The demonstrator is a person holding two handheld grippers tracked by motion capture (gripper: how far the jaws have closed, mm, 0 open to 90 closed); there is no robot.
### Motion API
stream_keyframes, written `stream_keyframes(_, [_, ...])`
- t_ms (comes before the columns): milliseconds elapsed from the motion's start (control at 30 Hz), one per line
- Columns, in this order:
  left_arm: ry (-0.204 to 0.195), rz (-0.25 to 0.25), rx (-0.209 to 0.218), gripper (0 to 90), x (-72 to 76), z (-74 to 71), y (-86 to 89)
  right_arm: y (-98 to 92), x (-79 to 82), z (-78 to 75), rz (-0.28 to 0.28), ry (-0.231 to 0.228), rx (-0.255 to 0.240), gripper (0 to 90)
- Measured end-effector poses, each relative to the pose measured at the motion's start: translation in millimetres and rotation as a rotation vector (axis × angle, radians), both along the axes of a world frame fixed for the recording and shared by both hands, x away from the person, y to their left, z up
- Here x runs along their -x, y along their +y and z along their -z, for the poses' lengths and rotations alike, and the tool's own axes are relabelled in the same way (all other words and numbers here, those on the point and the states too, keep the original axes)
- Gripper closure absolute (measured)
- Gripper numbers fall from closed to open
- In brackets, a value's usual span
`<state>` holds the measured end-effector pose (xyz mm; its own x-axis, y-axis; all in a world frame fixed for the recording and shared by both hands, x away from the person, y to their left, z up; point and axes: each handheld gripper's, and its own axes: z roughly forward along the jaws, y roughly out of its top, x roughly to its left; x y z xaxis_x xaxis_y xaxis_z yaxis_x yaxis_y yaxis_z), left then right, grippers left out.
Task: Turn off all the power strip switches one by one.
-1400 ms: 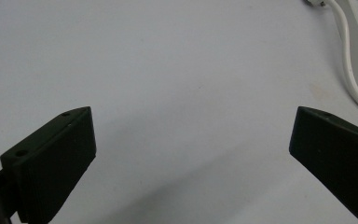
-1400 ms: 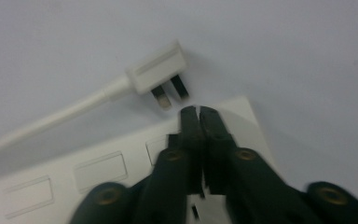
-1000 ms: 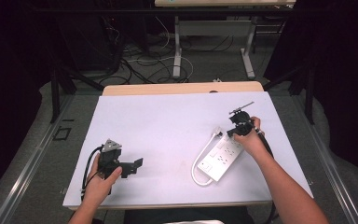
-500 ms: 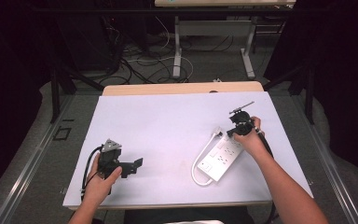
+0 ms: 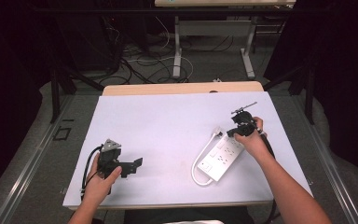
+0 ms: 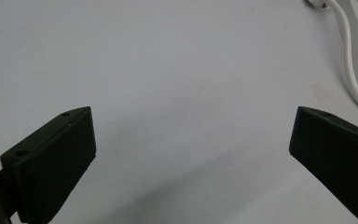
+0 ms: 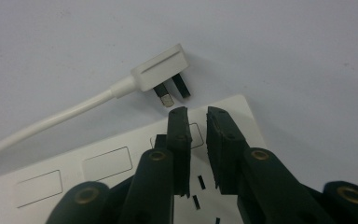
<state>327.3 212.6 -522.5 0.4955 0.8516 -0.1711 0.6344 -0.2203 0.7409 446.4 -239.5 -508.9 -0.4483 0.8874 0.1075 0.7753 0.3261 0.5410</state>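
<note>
A white power strip (image 5: 221,156) lies at the right of the white table (image 5: 168,121), its sockets facing up. Its white cable (image 5: 196,168) loops back round to a flat plug (image 5: 217,132) resting on the table beside the strip's far end. My right gripper (image 5: 233,132) hovers over that end, jaws nearly together with nothing between them. In the right gripper view the plug (image 7: 161,74) lies just beyond the gripper (image 7: 196,112), prongs toward the strip (image 7: 98,172). My left gripper (image 5: 137,164) rests at the front left, open wide and empty (image 6: 192,116).
The cable (image 6: 354,79) and the strip's edge appear at the top right of the left gripper view. A wooden table edge (image 5: 182,88) runs behind the white surface. Beyond it stand desk legs (image 5: 177,51) and floor cables (image 5: 135,65).
</note>
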Motion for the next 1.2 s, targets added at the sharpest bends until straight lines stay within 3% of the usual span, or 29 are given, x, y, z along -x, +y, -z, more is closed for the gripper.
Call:
stream_keyframes(467, [0.004,-0.004,-0.001,0.5,-0.7,0.3,1.1,-1.6,12.7,-6.0,-0.032,-0.065,0.006,54.7])
stream_keyframes(767, [0.004,-0.005,0.001,0.4,-0.6,0.2,1.6,3.6,28.5,-10.0,-0.106,-0.090,0.024,52.7])
stream_keyframes(933, [-0.002,-0.007,0.003,0.5,-0.4,-0.1,2.0,5.6,40.8,-10.1,-0.134,-0.104,0.057,46.4])
stream_keyframes(1000, [-0.001,-0.008,0.003,0.4,-0.2,-0.2,2.2,3.6,44.9,-10.5,-0.154,-0.126,0.081,42.1])
stream_keyframes(1033, [-0.002,-0.008,0.002,0.4,-0.3,-0.2,2.2,3.8,46.6,-8.7,-0.165,-0.159,0.066,40.5])
stream_keyframes(1200, [-0.003,-0.007,0.002,0.4,-0.3,-0.3,2.2,-1.3,59.2,-7.5,-0.189,-0.213,0.039,36.2])
